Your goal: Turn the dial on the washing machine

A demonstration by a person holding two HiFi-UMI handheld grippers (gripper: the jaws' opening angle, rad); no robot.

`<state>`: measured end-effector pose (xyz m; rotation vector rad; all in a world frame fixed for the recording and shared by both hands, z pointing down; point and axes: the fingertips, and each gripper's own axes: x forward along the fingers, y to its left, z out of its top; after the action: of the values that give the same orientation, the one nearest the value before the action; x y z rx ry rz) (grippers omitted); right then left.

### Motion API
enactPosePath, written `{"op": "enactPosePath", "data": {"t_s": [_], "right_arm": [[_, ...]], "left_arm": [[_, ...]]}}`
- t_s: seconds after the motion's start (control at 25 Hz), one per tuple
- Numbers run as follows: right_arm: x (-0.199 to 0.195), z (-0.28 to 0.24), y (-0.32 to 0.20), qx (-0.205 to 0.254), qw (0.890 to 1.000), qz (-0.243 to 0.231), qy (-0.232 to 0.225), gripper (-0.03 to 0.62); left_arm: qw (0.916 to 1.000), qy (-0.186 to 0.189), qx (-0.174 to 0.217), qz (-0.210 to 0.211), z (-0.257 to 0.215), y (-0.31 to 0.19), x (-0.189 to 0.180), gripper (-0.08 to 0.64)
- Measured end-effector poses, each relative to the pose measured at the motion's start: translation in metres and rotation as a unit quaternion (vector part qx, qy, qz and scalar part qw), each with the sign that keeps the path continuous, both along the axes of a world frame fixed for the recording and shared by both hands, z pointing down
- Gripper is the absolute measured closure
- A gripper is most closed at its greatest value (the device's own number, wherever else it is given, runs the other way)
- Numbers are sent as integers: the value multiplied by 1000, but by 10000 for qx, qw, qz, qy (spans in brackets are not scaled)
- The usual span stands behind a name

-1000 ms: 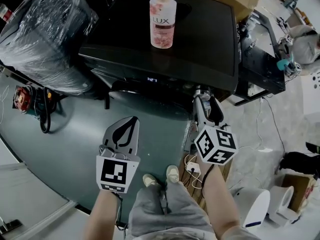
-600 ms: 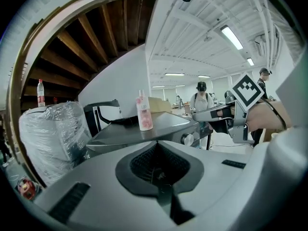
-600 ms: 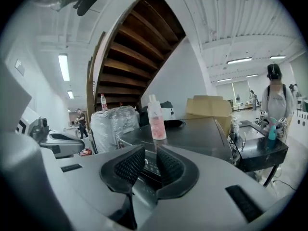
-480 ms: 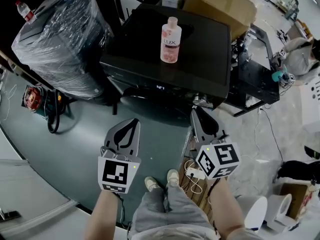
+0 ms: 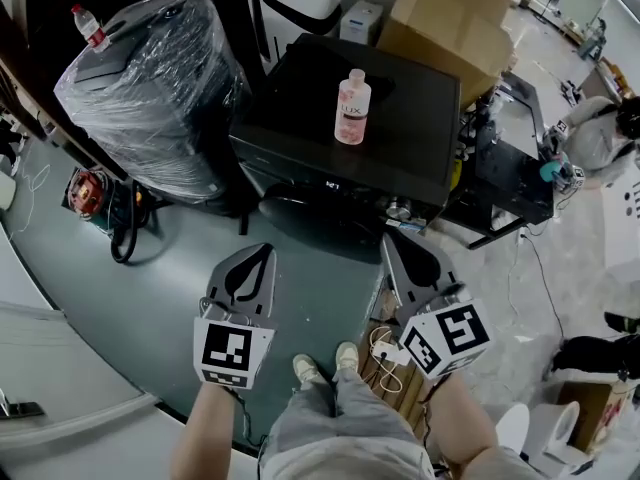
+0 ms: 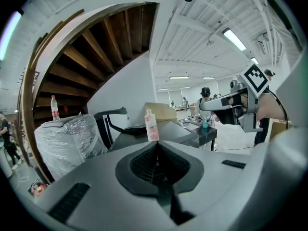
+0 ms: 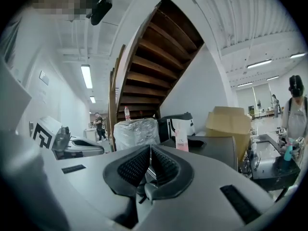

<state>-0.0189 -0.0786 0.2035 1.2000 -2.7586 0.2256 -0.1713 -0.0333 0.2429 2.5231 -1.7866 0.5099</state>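
The black washing machine [image 5: 400, 128] stands ahead of me with a pink bottle [image 5: 352, 108] on its lid. Its dial [image 5: 399, 210] shows as a small silvery knob at the right of the front panel. My right gripper [image 5: 393, 238] hovers just short of that dial, apart from it, jaws shut with nothing between them. My left gripper [image 5: 258, 251] hangs over the grey floor to the left, also shut and empty. The left gripper view shows its closed pads [image 6: 156, 143] pointing at the bottle [image 6: 152, 125]. The right gripper view shows the bottle [image 7: 181, 138] past the closed pads [image 7: 150, 150].
A plastic-wrapped bulk [image 5: 150, 88] stands left of the machine, and cardboard boxes [image 5: 450, 13] lie behind it. A black cart [image 5: 510, 168] adjoins the right side. Cables on wooden slats [image 5: 385, 353] lie by my feet. A person [image 5: 600, 128] is at the far right.
My right gripper has drawn back from the dial and its jaws have closed. The head view has pulled away, so the machine sits farther off. The left gripper stayed put.
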Motion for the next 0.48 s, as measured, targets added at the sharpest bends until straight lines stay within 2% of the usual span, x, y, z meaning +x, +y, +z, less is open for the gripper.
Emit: {"op": "enactPosePath", "data": {"t_s": [0.32,0.48], "right_arm": [[3,-50,28,209,9994,-268,-24,560],[1,-69,40,368,9983,-441,-107,560]], "left_arm": [[9998,-74,165,17,-45,20,2,541],[9994,304,171,-14,-63,25,-2,541]]}}
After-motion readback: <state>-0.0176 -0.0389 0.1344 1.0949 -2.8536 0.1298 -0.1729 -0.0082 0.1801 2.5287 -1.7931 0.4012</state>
